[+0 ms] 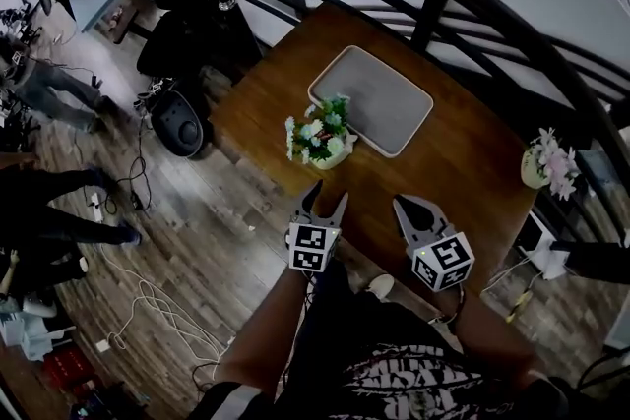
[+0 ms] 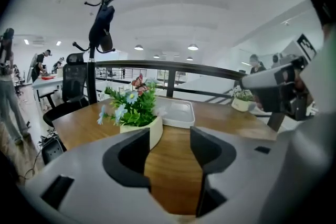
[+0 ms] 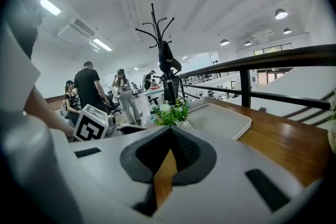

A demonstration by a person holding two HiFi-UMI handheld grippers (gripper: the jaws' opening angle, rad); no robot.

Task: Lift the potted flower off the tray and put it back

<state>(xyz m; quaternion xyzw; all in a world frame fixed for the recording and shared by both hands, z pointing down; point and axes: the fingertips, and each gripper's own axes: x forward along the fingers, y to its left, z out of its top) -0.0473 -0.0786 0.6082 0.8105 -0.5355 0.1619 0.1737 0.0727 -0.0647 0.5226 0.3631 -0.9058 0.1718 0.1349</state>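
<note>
The potted flower (image 1: 320, 141) stands on the desk (image 1: 463, 162), just beside the tray (image 1: 394, 113), at its 8 o'clock. At the flower's 6 o'clock, the left hand-held gripper (image 1: 328, 194) is released, its jaws apart. At 4 o'clock, the right hand-held gripper (image 1: 409, 208) is clenched, tips together.

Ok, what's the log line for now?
potted flower: on table beside tray | left gripper: open, empty | right gripper: shut

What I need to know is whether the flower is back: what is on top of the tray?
Nothing: the tray shows bare. The potted flower stands on the table beside the tray's near corner. Its leaves hide that corner's rim, so contact cannot be told.
</note>
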